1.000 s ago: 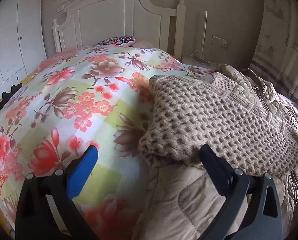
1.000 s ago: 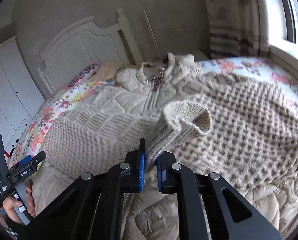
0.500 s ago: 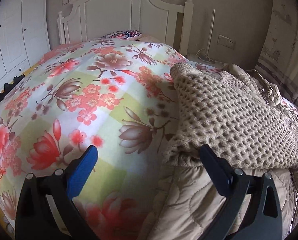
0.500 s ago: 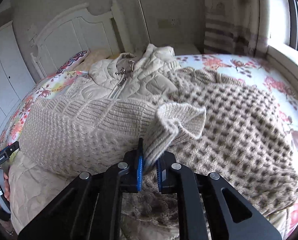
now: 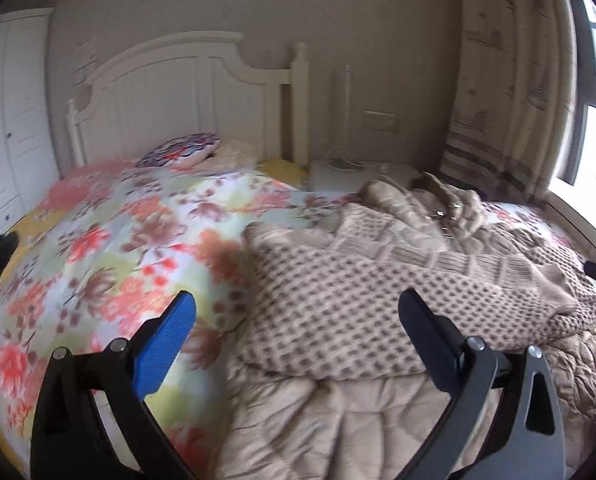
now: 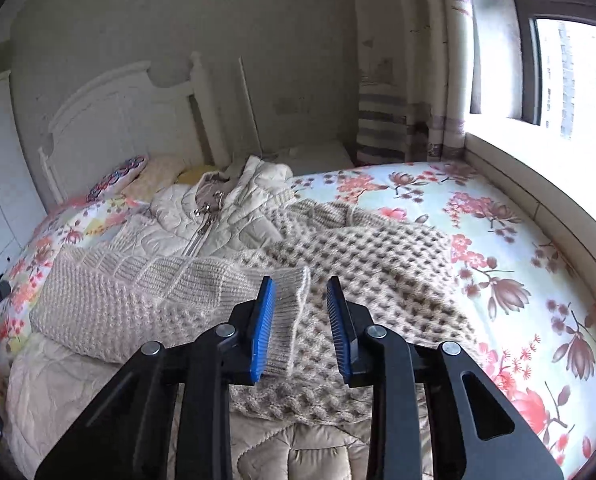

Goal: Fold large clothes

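Note:
A beige waffle-knit sweater [image 6: 377,264] lies spread on the bed over a cream quilted jacket [image 6: 226,216]. One sleeve [image 6: 158,284] is folded across the body, its ribbed cuff [image 6: 294,308] lying flat. My right gripper [image 6: 299,300] hovers just above that cuff; its jaws are opening, the cuff sits between them and the pads do not press it. In the left wrist view the sweater [image 5: 337,312] lies ahead and to the right, with my left gripper [image 5: 298,312] wide open above its near left edge, holding nothing.
The bed has a floral cover [image 5: 98,248] and a white headboard [image 5: 178,96]. A patterned pillow [image 5: 182,150] lies by the headboard. Curtains [image 6: 397,80] and a window sill [image 6: 537,184] run along the right side. White wardrobe doors [image 5: 6,120] stand at the left.
My right gripper let go of the sleeve cuff, which dropped flat onto the sweater. The left gripper lifted and pulled back from the sweater's edge, staying open.

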